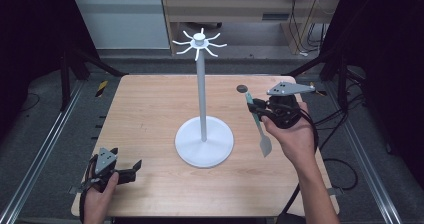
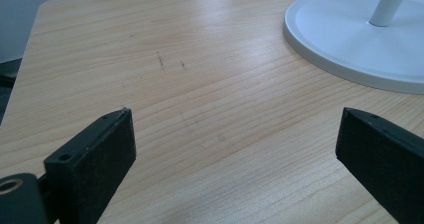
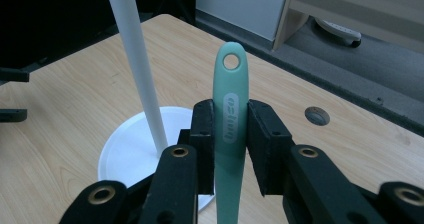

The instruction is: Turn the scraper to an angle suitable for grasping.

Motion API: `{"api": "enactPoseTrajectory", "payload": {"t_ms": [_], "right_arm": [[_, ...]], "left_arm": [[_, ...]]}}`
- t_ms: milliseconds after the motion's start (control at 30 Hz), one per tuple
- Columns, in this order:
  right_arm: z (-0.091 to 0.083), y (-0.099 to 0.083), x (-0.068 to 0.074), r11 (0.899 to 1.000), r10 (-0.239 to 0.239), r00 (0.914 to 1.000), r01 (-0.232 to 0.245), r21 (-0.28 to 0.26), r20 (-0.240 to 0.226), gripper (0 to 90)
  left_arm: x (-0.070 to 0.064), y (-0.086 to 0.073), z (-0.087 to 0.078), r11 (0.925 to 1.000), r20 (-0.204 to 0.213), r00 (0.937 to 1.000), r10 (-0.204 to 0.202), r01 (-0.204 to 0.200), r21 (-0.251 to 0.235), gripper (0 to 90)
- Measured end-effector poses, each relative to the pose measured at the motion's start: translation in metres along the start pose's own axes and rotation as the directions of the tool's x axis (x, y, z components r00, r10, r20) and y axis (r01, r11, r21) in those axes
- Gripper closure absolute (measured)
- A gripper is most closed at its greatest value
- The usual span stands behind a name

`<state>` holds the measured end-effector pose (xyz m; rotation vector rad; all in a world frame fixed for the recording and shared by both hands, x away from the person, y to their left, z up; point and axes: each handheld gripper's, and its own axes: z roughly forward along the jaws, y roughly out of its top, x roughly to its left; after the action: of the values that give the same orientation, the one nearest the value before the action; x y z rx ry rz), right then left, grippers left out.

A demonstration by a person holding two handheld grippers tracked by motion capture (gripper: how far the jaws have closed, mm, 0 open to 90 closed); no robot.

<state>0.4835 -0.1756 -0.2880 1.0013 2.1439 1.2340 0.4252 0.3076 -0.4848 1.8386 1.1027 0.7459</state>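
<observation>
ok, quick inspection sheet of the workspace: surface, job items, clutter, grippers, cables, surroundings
Surface: wooden table, faint scuff marks, dark round insert near far right.
Job's things: white hook stand upright at centre; green spatula, hanging hole at handle end.
Clutter: nothing seen.
Grippers: right gripper shut on spatula handle; left gripper open over bare wood, near left corner.
Cables: black cable trailing from the right gripper.
Surroundings: dark frame rails, wooden furniture behind.

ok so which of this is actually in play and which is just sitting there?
In play, probably:
- spatula, clamped in the right gripper, hanging hole at its top
- hook stand, white, mid-table, hooks bare

Just there:
- left gripper, open, low over bare table
- dark round spot in the tabletop
- shelving and cables behind the table
</observation>
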Motion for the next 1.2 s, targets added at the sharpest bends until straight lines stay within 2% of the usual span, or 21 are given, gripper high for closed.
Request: {"api": "enactPoseTrajectory", "payload": {"t_ms": [200,367,633,900,1067,1200], "right_arm": [[0.006,0.009,0.006,1.0,-0.006,1.0,0.006,-0.026,-0.003,74.4],[0.009,0.016,0.01,0.997,0.011,0.9995,-0.013,-0.076,-0.028,74.4],[0.003,0.026,0.013,0.989,0.017,0.9992,-0.022,-0.148,-0.036,74.4],[-0.001,0.032,0.013,0.984,0.016,0.9995,-0.021,-0.174,-0.028,74.4],[-0.001,0.034,0.012,0.982,0.031,0.9994,-0.034,-0.185,-0.018,74.4],[-0.005,0.039,0.013,0.98,0.02,0.9998,-0.021,-0.196,-0.01,74.3]], "left_arm": [[0.002,0.0,0.0,1.0,-0.003,1.0,-0.008,0.007,-0.005,2.3],[0.003,0.0,0.001,1.0,-0.002,1.0,-0.009,0.009,-0.003,2.3],[0.006,0.0,0.001,0.9998,-0.004,0.9998,-0.017,0.017,-0.005,2.4],[0.006,0.0,0.002,0.9997,0.002,0.9997,-0.024,0.024,-0.006,2.5],[0.007,0.0,0.0,0.9997,-0.001,0.9997,-0.024,0.024,-0.006,2.5],[0.007,0.0,-0.001,0.9996,-0.002,0.9997,-0.026,0.026,-0.01,2.5]]}}
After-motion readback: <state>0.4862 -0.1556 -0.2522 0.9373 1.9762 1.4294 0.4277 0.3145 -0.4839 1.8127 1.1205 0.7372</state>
